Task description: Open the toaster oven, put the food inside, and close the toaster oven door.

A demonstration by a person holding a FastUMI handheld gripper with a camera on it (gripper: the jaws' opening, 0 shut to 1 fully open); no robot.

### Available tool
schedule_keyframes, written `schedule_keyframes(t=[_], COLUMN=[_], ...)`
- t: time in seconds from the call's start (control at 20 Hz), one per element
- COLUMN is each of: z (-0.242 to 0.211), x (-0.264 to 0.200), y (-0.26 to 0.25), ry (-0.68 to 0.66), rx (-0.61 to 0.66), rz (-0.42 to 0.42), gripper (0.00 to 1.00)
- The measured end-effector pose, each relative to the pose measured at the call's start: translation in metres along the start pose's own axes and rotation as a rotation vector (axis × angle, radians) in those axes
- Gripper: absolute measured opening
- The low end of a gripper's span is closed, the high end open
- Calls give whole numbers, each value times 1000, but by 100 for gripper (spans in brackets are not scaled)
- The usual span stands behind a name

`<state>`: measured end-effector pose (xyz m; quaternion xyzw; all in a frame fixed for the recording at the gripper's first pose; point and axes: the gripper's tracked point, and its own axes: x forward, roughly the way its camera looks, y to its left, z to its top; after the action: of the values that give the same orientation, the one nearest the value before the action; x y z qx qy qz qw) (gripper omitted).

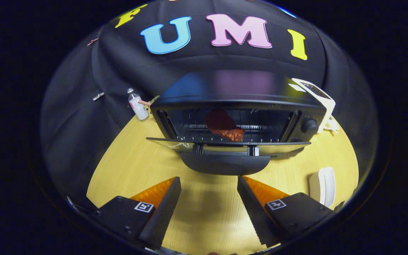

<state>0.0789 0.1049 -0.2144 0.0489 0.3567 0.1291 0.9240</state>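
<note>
My gripper point(209, 198) stands wide, its two fingers point(163, 209) spread apart at the bottom of the frame with nothing between them but bare wooden table point(126, 166).

The food point(225, 128), a reddish-brown piece, already lies inside the toaster oven point(236, 106), on the wire rack point(260, 128) near the centre of the frame. So I judge that the opening and the loading are done and only the closing is left.

What matters now is the door point(225, 143). It hangs down flat and open, sticking out toward me from the front of the oven, and its long axis runs left to right across the frame. Its dark handle point(225, 164) bulges from the door's near edge, just ahead of my fingertips and just about centred on the gap between them, though apart from them. It lies straight ahead and slightly above my fingers in the frame, so I reckon the move is forward and under that edge, then a lift upward and away from me to swing the door shut.

Off to the sides: a small bottle point(137, 105) at the oven's left, a white device point(319, 95) at its upper right, and a white object point(323, 186) lower right beside my right finger.
</note>
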Motion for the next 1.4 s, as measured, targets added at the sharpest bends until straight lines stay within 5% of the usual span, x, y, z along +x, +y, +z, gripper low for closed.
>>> schedule_keyframes(t=[0.35, 0.6, 0.95, 1.4], z=[46, 87, 174, 153], x=[-5, -50, -173, -276], y=[0, -15, -63, -156], ry=[-99, -246, -587, -700], rx=[-99, -186, -151, -129], rz=[109, 164, 41, -199], gripper=[99, 99, 98, 99])
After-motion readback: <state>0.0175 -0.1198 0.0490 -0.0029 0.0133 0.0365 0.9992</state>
